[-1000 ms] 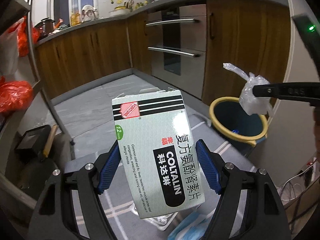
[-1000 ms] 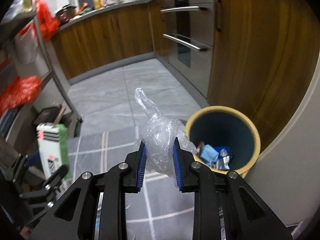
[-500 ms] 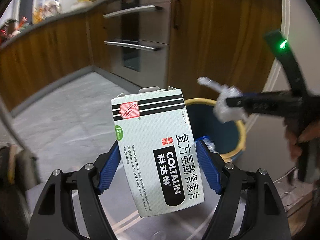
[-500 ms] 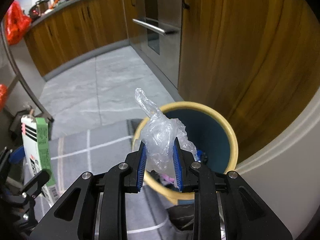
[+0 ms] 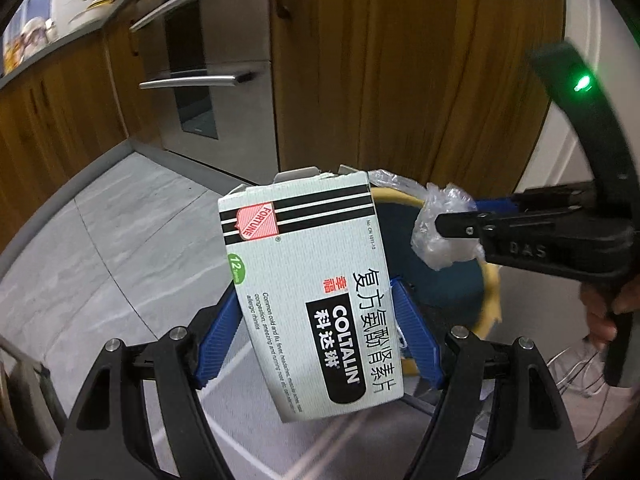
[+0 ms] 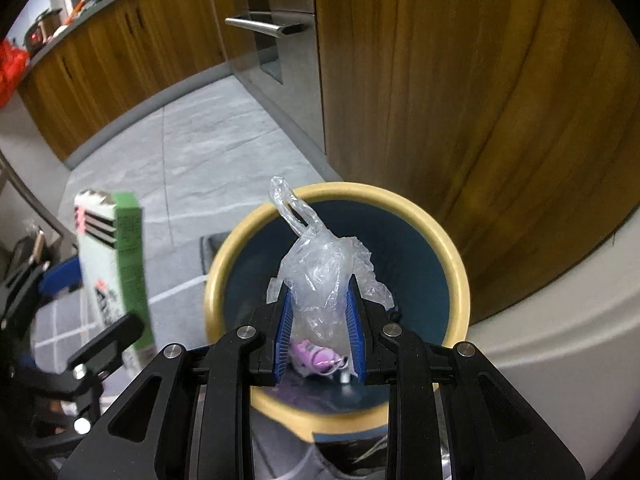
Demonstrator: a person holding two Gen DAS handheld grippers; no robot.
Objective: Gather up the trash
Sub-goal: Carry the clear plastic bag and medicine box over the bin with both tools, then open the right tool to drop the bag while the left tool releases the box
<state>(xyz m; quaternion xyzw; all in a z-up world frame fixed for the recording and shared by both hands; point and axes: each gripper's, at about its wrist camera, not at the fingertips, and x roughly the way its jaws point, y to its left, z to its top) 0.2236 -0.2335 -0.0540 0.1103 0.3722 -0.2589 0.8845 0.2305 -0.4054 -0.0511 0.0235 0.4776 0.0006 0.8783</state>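
Observation:
My left gripper (image 5: pixel 318 312) is shut on a pale green Coltalin medicine box (image 5: pixel 308 280) and holds it upright, just left of the bin. My right gripper (image 6: pixel 319 292) is shut on a crumpled clear plastic bag (image 6: pixel 320 272) and holds it directly above the open mouth of the round bin (image 6: pixel 456 264), which has a yellow rim and a dark blue inside. Pink and other trash (image 6: pixel 316 358) lies in the bin's bottom. In the left wrist view the bag (image 5: pixel 444 232) and right gripper (image 5: pixel 460 229) are at the right, over the bin (image 5: pixel 492 284). The box (image 6: pixel 114 268) shows at the left of the right wrist view.
Wooden cabinet doors (image 6: pixel 460 100) stand right behind the bin, a steel oven with bar handles (image 5: pixel 192 80) to their left. A white curved wall or door frame (image 6: pixel 560 320) is at the right. The floor is grey tile (image 6: pixel 208 148) with a checked mat (image 5: pixel 240 380).
Both grippers have moved forward toward the bin. The plastic bag is now directly over the bin's mouth, and the box has come up close beside the bin.

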